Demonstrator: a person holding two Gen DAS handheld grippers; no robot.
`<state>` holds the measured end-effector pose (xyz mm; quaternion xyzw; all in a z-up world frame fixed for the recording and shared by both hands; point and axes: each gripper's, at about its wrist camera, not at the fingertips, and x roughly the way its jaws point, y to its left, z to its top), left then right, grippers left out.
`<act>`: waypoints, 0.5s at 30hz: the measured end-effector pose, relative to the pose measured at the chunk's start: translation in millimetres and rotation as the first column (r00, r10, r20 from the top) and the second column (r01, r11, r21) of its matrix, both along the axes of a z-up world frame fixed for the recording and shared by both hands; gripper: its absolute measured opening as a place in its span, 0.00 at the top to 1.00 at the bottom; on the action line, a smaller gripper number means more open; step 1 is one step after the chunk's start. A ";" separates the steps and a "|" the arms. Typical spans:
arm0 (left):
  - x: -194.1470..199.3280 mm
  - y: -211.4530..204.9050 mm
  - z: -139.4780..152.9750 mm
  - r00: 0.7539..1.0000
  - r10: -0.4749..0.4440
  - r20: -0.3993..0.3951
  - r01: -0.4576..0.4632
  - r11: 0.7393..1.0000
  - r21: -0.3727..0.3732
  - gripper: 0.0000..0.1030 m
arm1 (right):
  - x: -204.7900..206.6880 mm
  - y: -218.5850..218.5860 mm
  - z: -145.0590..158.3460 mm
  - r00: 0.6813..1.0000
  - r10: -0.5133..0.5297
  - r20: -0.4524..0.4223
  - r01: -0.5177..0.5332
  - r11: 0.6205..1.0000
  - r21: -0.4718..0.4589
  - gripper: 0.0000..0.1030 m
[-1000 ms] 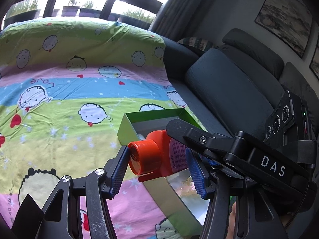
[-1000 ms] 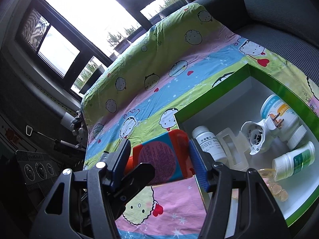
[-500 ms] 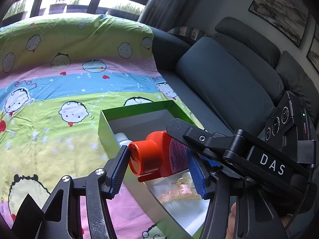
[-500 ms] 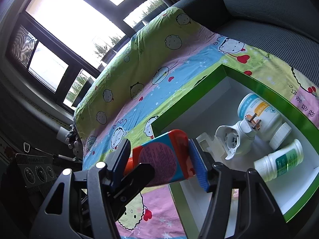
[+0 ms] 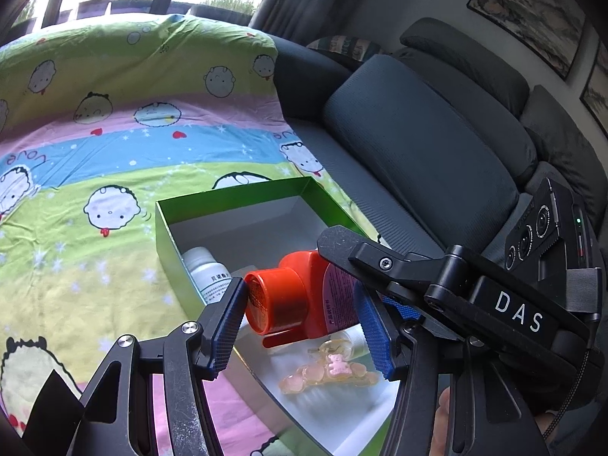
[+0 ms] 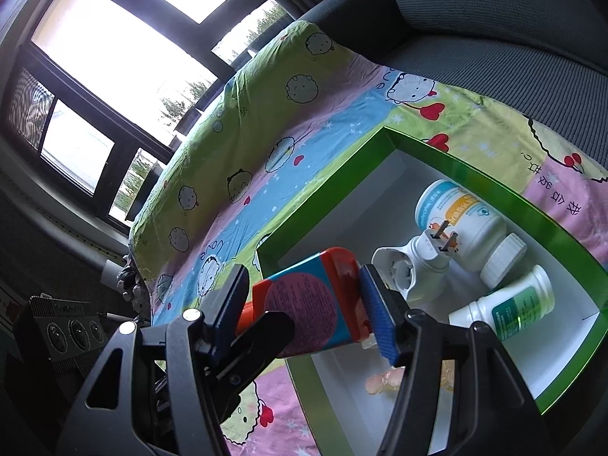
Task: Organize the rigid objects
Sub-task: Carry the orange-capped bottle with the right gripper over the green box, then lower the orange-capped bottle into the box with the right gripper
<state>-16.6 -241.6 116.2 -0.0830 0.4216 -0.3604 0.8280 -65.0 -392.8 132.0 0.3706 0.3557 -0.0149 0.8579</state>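
Note:
An orange bottle [image 5: 304, 292] with a red cap and a pink and blue label is held between both grippers above the near corner of a green box [image 5: 228, 199]. My left gripper [image 5: 300, 326] is shut on its cap end. My right gripper [image 6: 304, 304] is shut on its body [image 6: 315, 300]. The box [image 6: 467, 174] holds white pill bottles [image 6: 467, 220], a white plug adapter [image 6: 414, 269] and an amber hair clip [image 5: 330, 372].
The box lies on a cartoon-print sheet [image 5: 114, 121] spread over a dark grey sofa [image 5: 418, 144]. Sofa back cushions rise on the right. Windows [image 6: 125, 57] stand behind the sheet.
Both grippers have carried the orange bottle toward the box and now hold it over its near corner. More of the box's inside shows in both views.

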 end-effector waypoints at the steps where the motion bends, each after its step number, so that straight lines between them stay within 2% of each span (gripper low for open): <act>1: 0.2 -1.3 -0.6 1.000 -0.003 -0.002 0.003 1.000 0.001 0.43 | -0.1 -1.4 -0.8 1.000 -0.003 -0.002 0.003 1.000 0.001 0.42; 15: 5.4 -18.4 -10.4 0.998 -0.036 -0.044 0.036 0.999 0.010 0.43 | 1.0 -15.2 -9.6 0.998 -0.049 -0.043 0.049 0.999 -0.001 0.42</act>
